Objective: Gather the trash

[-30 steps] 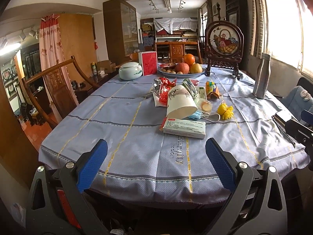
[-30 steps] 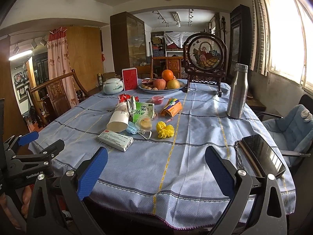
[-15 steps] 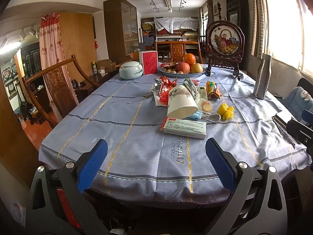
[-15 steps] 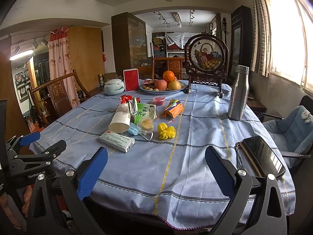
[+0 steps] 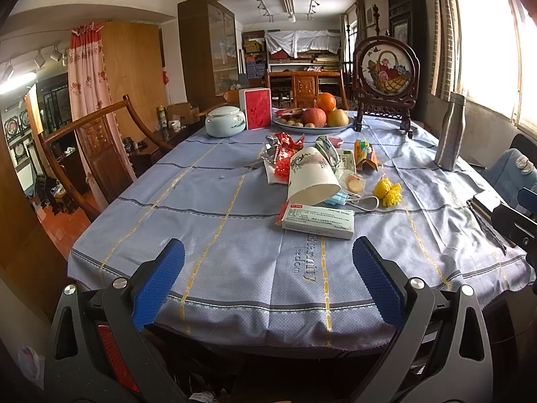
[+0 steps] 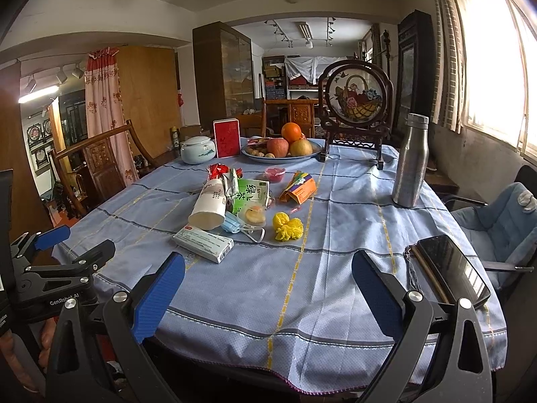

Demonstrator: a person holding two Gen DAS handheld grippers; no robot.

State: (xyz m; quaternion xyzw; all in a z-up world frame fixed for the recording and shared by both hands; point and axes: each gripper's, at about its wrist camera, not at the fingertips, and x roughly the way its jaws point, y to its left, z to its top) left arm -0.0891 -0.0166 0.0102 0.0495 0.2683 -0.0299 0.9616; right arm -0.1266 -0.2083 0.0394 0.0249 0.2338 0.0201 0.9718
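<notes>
Hovering at table (image 5: 235,288) edge: left gripper (image 5: 268,278), right gripper (image 6: 268,288), both spread, empty. Lying beyond, apart: medicine box (image 5: 318,220), tipped paper cup (image 5: 312,178), blue mask (image 6: 233,224).

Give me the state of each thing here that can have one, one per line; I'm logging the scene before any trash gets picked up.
Left gripper: open, empty.
Right gripper: open, empty.
Paper cup: tipped on its side.
Medicine box: lying flat, closed.
Face mask: crumpled beside the cup.
Orange carton: lying down.
Steel bottle: upright, capped.
Ceramic jar: lid on.
Red box: standing upright.
Phone: flat, screen dark.
</notes>
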